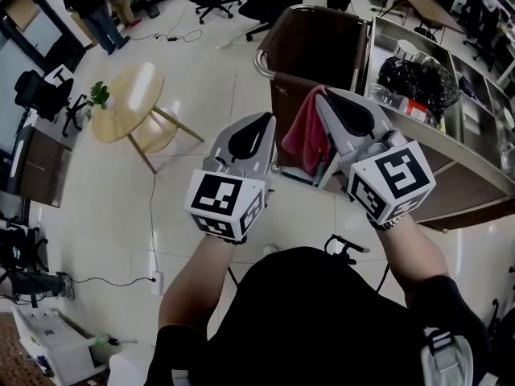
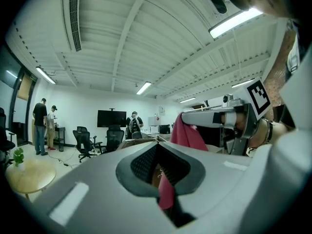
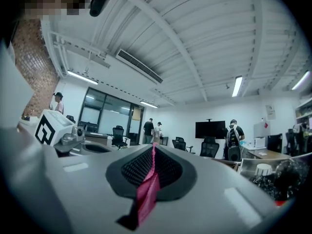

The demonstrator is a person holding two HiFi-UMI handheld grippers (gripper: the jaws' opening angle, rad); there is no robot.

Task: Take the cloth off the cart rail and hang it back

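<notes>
Your left gripper (image 2: 158,155) and right gripper (image 3: 152,152) each clamp a thin edge of the cloth (image 1: 304,135); stretch it hard and it may slip free

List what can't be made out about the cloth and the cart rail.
- Cloth, head view: its right side is behind the right tongs.
- Cloth, right gripper view: only a pinched strip shows; the tongs cover the rest.
- Cart rail, head view: cloth and left tongs hide its near stretch, so contact can't be told.
</notes>
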